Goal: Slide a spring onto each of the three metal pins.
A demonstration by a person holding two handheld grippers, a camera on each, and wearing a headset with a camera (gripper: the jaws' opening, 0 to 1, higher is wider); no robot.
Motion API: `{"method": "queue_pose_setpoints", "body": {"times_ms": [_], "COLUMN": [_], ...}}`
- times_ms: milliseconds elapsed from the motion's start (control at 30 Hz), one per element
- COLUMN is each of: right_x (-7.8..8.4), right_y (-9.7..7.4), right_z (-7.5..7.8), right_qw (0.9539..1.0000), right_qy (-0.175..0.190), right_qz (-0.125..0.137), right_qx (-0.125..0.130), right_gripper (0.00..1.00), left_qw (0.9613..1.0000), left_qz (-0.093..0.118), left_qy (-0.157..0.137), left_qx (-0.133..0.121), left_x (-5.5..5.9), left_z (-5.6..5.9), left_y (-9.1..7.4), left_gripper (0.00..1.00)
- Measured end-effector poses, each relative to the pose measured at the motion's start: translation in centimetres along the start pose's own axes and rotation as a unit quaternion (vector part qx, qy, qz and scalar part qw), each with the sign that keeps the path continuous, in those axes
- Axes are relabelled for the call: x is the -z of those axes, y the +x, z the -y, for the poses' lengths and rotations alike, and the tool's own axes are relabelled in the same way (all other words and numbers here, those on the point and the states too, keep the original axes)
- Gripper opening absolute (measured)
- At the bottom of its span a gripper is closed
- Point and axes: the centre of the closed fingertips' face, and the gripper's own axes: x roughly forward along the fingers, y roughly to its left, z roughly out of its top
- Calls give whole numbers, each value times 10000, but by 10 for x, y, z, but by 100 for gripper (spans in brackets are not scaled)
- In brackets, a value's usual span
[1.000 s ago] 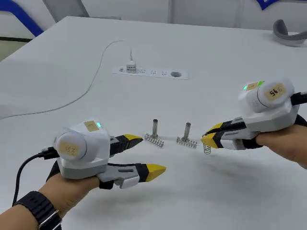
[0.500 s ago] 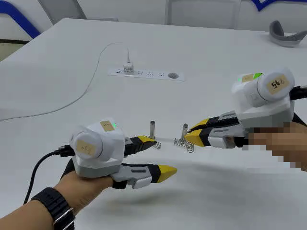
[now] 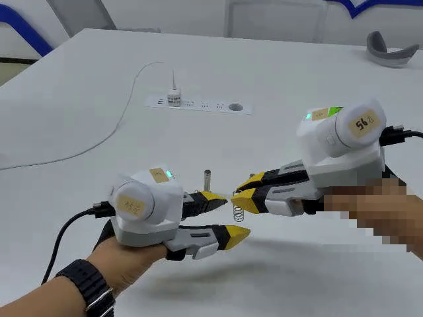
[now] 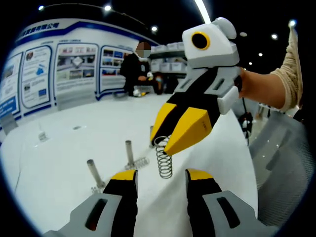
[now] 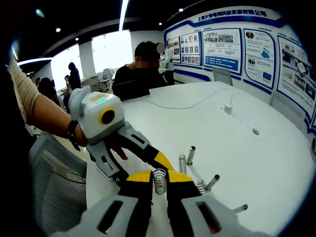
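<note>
Closer to the left gripper [image 4: 162, 174] now, right gripper [image 3: 239, 197] carries spring [image 3: 238, 212]

Bright overhead light, soft shadows, fisheye-warped edges

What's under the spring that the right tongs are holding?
Bare white table lies under the spring; a pin stands off to one side. The right tongs pinch its top end, partly covering it.

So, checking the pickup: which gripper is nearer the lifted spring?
Right. The right gripper is shut on the top of the spring; the left gripper is open, tips close beside its lower end.
</note>
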Motion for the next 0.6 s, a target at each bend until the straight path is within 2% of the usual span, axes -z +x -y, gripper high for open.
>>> {"method": "queue_pose_setpoints", "body": {"times_ms": [500, 600], "right_x": [-1, -1], "right_y": [1, 0], "right_z": [-7, -6], "right_qw": [10000, 10000], "right_qy": [-32, -25], "right_qz": [8, 7], "right_qx": [-55, -44], "right_gripper": [11, 11], "left_qw": [9997, 9997], "left_qz": [63, 78], "left_qy": [226, 233], "left_qx": [46, 50], "left_x": [-4, -4], "left_z": [2, 3], "left_y": [-1, -1], "left_gripper": [13, 12]}}
